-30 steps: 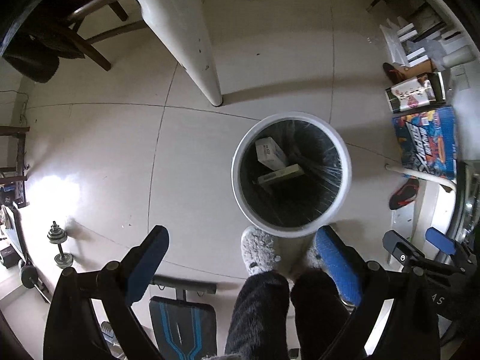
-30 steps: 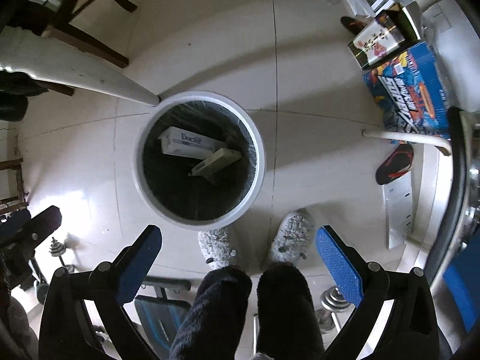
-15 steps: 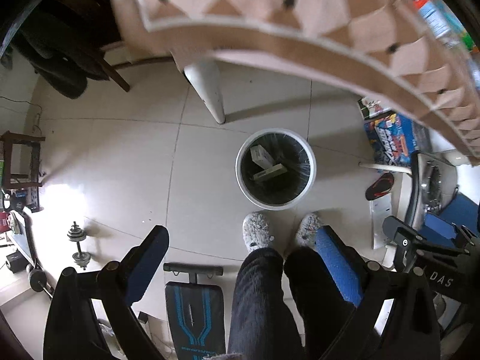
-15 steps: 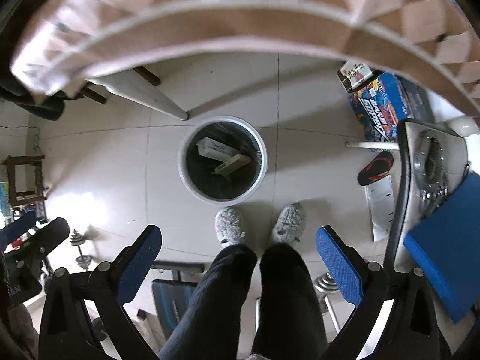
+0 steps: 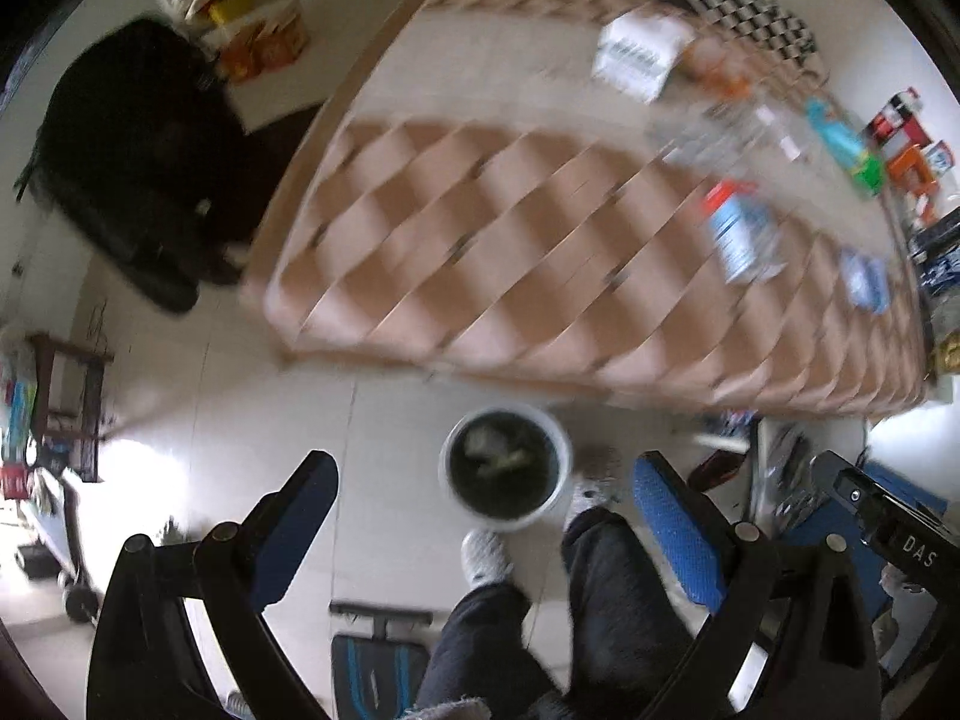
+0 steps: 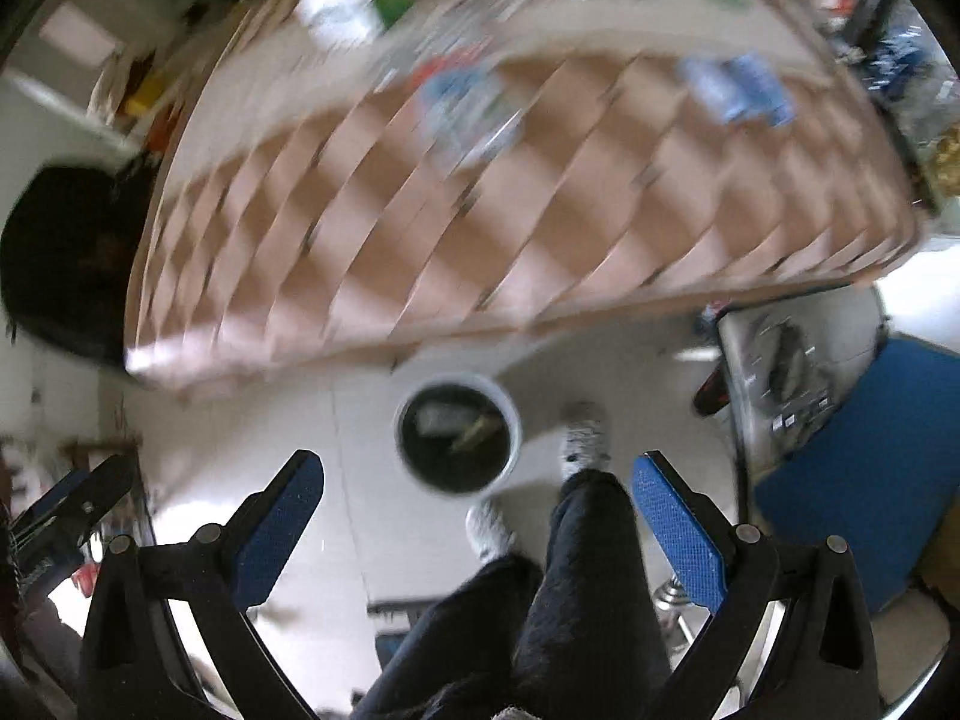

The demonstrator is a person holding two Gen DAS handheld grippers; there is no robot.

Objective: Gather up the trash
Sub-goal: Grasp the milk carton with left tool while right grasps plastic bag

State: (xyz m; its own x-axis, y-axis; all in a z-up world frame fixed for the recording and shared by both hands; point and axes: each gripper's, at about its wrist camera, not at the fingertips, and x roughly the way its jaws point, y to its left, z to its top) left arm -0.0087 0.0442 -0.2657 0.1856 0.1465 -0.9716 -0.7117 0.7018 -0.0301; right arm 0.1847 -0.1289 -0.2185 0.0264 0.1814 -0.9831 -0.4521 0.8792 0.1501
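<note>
A white bin (image 5: 505, 470) with a black liner stands on the floor below the table edge, with boxes lying inside; the right wrist view shows the bin (image 6: 457, 432) too. Both views are blurred by motion. My left gripper (image 5: 485, 498) hangs high above the floor, open and empty. My right gripper (image 6: 477, 495) is likewise open with nothing between its blue pads. On the checkered table (image 5: 492, 252) lie a crushed bottle with a blue label (image 5: 739, 234), a white carton (image 5: 636, 51) and a blue packet (image 5: 864, 279). That bottle (image 6: 465, 99) appears smeared in the right wrist view.
A person's dark trouser legs and grey slippers (image 5: 486, 552) stand by the bin. A black bag on a chair (image 5: 138, 168) sits left of the table. A blue chair (image 6: 858, 468) is at the right. A weight bench (image 5: 378, 660) lies on the floor behind.
Both grippers have risen and tilted up from the bin. The bin shrank in view and the table top with its litter came into sight. One foot has stepped.
</note>
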